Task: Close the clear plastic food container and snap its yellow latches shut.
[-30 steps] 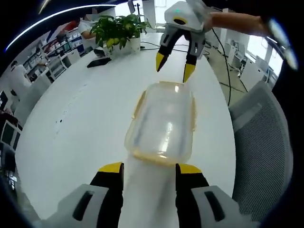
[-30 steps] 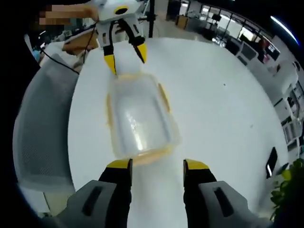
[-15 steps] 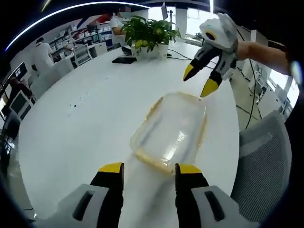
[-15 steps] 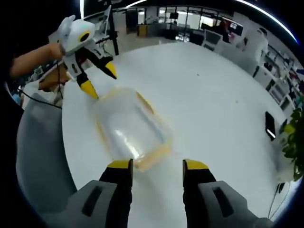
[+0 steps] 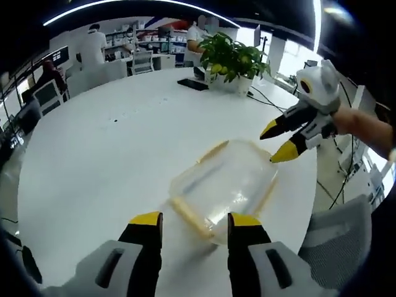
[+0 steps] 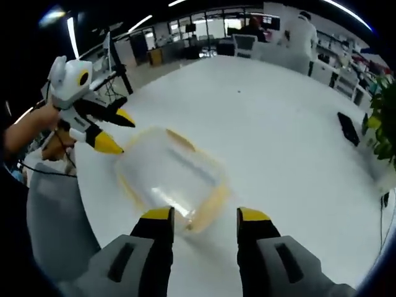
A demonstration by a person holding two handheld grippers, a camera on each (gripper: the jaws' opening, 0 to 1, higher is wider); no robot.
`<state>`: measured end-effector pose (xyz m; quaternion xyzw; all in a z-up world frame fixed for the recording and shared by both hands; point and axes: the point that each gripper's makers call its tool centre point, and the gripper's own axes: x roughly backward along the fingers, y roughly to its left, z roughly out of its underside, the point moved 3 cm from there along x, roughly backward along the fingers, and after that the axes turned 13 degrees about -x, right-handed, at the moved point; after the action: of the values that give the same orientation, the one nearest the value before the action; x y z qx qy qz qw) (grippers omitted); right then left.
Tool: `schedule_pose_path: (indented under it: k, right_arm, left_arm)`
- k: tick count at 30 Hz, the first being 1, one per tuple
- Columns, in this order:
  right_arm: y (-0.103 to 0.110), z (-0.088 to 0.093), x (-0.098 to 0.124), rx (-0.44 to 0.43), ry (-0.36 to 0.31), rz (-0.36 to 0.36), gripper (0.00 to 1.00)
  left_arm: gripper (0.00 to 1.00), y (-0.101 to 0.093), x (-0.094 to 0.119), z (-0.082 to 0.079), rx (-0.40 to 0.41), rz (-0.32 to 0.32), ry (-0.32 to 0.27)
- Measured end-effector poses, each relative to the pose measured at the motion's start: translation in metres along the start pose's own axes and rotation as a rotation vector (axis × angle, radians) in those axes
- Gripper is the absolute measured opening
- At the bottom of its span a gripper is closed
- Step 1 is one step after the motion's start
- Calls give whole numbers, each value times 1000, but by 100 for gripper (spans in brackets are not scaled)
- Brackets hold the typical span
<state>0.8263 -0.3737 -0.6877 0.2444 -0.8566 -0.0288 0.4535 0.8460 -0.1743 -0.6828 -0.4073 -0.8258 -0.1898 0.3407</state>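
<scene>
Left gripper view shows the clear plastic container (image 5: pixel 224 193) lying on the white tabletop (image 5: pixel 111 148) near its edge, lid on top, with yellow latches (image 5: pixel 189 217) along its rims. It looks light, thin-walled and smooth, so it would probably slide or tip if pushed from one side alone. The body may flex; the latches are likely stiff and need a firm press against a braced box. The sensible hold is at the rim, one tool steadying one end while the other presses a latch down.

The left tool (image 5: pixel 188 218) hangs just at the container's near end, jaws parted about as wide as that end and holding nothing; whether the tips touch the rim cannot be told. The right tool (image 5: pixel 278 140) hovers at the far end, jaws slightly apart and empty, tips close to the rim.

Right gripper view gives the mirror picture: the container (image 6: pixel 168 179) between the right tool (image 6: pixel 202 215) and the left tool (image 6: pixel 114 131).
</scene>
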Motion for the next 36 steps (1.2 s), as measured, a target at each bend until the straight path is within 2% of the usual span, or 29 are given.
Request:
schedule_pose_path:
  k: [2,6,9,19,29,36]
  right_arm:
    - [0,-1,-1,-18,-3,0,35]
    - [2,-1,-3,-49,3,-18,34]
    - [5,2,-6,-60,23,-30,34]
    - [10,-1,-14,-92,28,-48,36]
    - [9,3,-16,-200,29,-57,36]
    - [12,2,-18,-203,49,-55,35]
  left_arm:
    - [36,-3,-3,3,45,8,5]
    - [34,-9,-7,8,53,17,17]
    - [34,-10,-8,6,71,26,10]
    - [31,-12,-12,4,89,74,3]
    - [33,-12,-15,4,137,71,-1]
    - [34,-13,-18,5,177,69,-4]
